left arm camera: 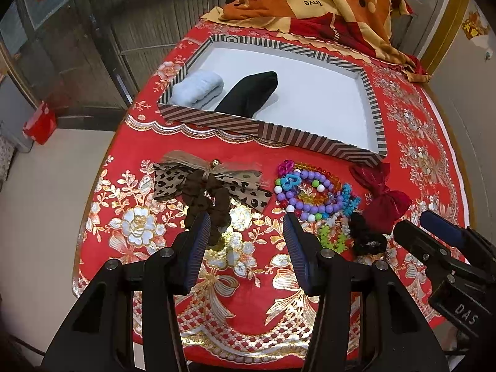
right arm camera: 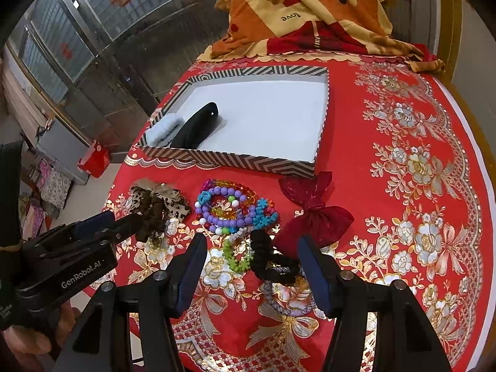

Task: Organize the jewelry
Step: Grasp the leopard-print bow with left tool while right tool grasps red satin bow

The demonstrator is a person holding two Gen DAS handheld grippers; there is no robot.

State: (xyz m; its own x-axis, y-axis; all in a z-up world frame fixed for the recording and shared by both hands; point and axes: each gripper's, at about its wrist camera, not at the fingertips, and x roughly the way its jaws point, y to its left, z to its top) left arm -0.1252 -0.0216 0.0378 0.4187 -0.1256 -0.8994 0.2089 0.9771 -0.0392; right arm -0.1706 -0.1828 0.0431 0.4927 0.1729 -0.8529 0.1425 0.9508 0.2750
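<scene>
A striped box with a white floor holds a light blue scrunchie and a black one. In front of it lie a leopard bow with a brown scrunchie, bead bracelets, a green bracelet, a black scrunchie, a dark red bow and a grey patterned band. My left gripper is open, its left finger by the brown scrunchie. My right gripper is open around the black scrunchie.
A red floral tablecloth covers the round table. A folded orange and red blanket lies at the far edge behind the box. A red bag stands on the floor to the left.
</scene>
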